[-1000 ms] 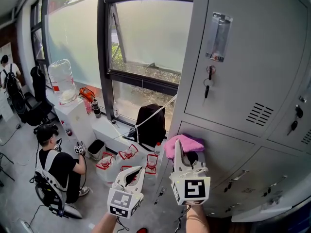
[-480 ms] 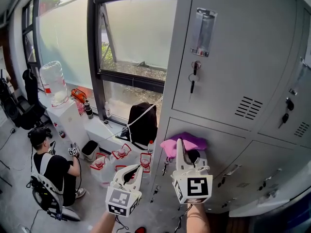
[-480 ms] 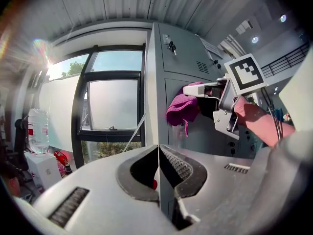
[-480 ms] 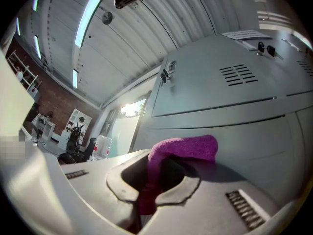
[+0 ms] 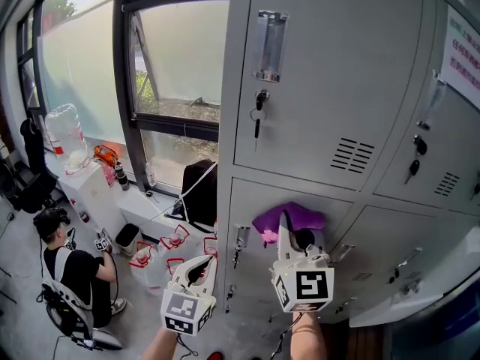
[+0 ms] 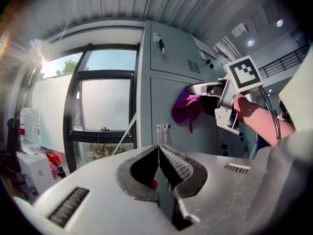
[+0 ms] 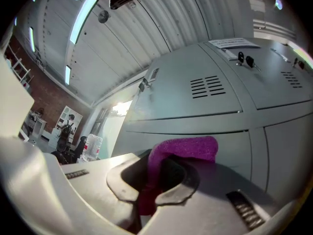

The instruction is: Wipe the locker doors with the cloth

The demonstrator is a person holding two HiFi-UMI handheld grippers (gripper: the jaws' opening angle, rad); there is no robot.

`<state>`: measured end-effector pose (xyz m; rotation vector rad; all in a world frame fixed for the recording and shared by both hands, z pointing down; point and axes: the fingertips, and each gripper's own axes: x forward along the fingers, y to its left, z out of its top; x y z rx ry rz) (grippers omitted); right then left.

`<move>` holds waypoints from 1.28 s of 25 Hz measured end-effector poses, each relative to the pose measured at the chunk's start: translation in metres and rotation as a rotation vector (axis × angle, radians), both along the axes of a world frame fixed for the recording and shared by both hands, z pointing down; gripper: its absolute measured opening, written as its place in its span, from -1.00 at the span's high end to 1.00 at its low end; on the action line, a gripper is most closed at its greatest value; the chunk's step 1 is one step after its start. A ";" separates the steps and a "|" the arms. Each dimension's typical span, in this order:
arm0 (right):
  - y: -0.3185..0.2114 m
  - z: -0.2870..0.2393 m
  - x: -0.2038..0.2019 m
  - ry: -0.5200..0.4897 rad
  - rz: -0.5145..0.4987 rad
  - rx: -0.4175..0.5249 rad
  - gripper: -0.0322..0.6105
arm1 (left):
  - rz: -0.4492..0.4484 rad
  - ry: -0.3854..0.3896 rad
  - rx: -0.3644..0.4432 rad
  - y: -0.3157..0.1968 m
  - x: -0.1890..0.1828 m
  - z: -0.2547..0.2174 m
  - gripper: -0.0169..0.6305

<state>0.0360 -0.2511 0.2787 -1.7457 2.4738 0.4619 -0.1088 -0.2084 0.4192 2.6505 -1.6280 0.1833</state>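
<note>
A magenta cloth (image 5: 286, 220) is bunched at the tips of my right gripper (image 5: 289, 235), which is shut on it. The cloth (image 7: 185, 150) sits close against a grey locker door (image 5: 300, 223) in the second row; I cannot tell whether it touches. In the left gripper view the same cloth (image 6: 186, 107) hangs from the right gripper (image 6: 208, 89) beside the lockers (image 6: 178, 77). My left gripper (image 5: 199, 270) is lower and to the left, away from the lockers, with its jaws shut and nothing between them.
The upper locker door (image 5: 330, 73) has keys in its lock (image 5: 258, 115) and a vent. A window (image 5: 169, 66) stands left of the lockers. Below it are a black bag (image 5: 201, 193), a water jug (image 5: 64, 137) and a seated person (image 5: 71, 272).
The view has swung right, so the lockers fill more of the frame. My right gripper with the cloth stays near the second-row door. The left gripper keeps its place.
</note>
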 end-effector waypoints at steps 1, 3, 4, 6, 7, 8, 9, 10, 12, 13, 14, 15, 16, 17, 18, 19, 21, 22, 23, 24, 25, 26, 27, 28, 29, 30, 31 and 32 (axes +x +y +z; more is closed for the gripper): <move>0.001 -0.001 0.006 -0.002 0.009 0.000 0.80 | 0.004 -0.001 0.000 0.000 0.003 0.000 0.87; 0.003 -0.002 0.017 -0.003 0.025 0.000 0.80 | 0.013 -0.001 0.000 0.001 0.010 -0.001 0.87; 0.004 -0.002 0.023 -0.004 0.033 0.001 0.80 | 0.017 0.000 0.000 0.002 0.013 -0.001 0.87; 0.006 -0.003 0.034 -0.009 0.049 0.001 0.80 | 0.024 0.000 0.000 0.003 0.019 -0.001 0.87; 0.007 -0.003 0.039 -0.011 0.056 0.002 0.80 | 0.027 0.000 -0.001 0.003 0.022 0.000 0.87; 0.008 -0.004 0.045 -0.013 0.063 0.003 0.80 | 0.029 -0.001 -0.003 0.003 0.024 0.000 0.87; 0.009 -0.004 0.050 -0.014 0.071 0.004 0.80 | 0.031 -0.001 -0.006 0.003 0.026 0.001 0.87; 0.010 -0.004 0.055 -0.014 0.078 0.004 0.80 | 0.033 -0.001 -0.007 0.003 0.028 0.001 0.87; 0.011 -0.004 0.065 -0.015 0.093 0.005 0.80 | 0.034 0.001 -0.006 0.002 0.032 0.000 0.87; 0.012 -0.004 0.070 -0.015 0.101 0.006 0.80 | 0.036 0.001 -0.005 0.002 0.034 0.000 0.87; 0.014 -0.005 0.075 -0.016 0.109 0.006 0.80 | 0.037 0.002 -0.005 0.002 0.036 0.000 0.87; 0.015 -0.005 0.080 -0.016 0.117 0.007 0.80 | 0.038 0.002 -0.005 0.002 0.038 0.000 0.87; 0.016 -0.005 0.085 -0.017 0.124 0.007 0.80 | 0.040 0.002 -0.006 0.002 0.040 0.000 0.87; 0.017 -0.005 0.090 -0.018 0.130 0.007 0.80 | 0.041 0.002 -0.007 0.002 0.043 0.000 0.87; 0.018 -0.005 0.095 -0.018 0.136 0.007 0.80 | 0.042 0.001 -0.008 0.002 0.045 0.000 0.87; 0.019 -0.005 0.099 -0.018 0.141 0.008 0.80 | 0.043 0.001 -0.009 0.002 0.047 0.001 0.87; 0.020 -0.005 0.108 -0.020 0.152 0.008 0.80 | 0.046 0.001 -0.010 0.002 0.052 0.001 0.87; 0.021 -0.005 0.112 -0.022 0.157 0.008 0.80 | 0.047 0.001 -0.010 0.002 0.054 0.001 0.87; 0.022 -0.004 0.116 -0.024 0.162 0.008 0.80 | 0.048 0.002 -0.011 0.002 0.057 0.001 0.87; 0.023 -0.004 0.119 -0.025 0.166 0.007 0.80 | 0.048 0.002 -0.011 0.002 0.059 0.001 0.87; 0.023 -0.004 0.122 -0.027 0.169 0.006 0.80 | 0.049 0.001 -0.011 0.002 0.061 0.001 0.87; 0.024 -0.004 0.124 -0.030 0.171 0.006 0.80 | 0.049 0.001 -0.012 0.002 0.062 0.002 0.87; 0.024 -0.004 0.126 -0.031 0.172 0.006 0.80 | 0.050 0.000 -0.011 0.002 0.064 0.002 0.87; 0.024 -0.004 0.127 -0.032 0.173 0.008 0.80 | 0.051 0.000 -0.011 0.002 0.065 0.002 0.87; 0.024 -0.004 0.127 -0.031 0.173 0.009 0.80 | 0.052 -0.001 -0.011 0.003 0.066 0.002 0.87; 0.024 -0.004 0.127 -0.029 0.173 0.011 0.80 | 0.051 -0.002 -0.012 0.003 0.067 0.002 0.87; 0.024 -0.004 0.127 -0.028 0.173 0.012 0.80 | 0.050 -0.003 -0.012 0.003 0.068 0.002 0.87; 0.024 -0.004 0.127 -0.027 0.172 0.013 0.80 | 0.049 -0.004 -0.013 0.003 0.068 0.002 0.87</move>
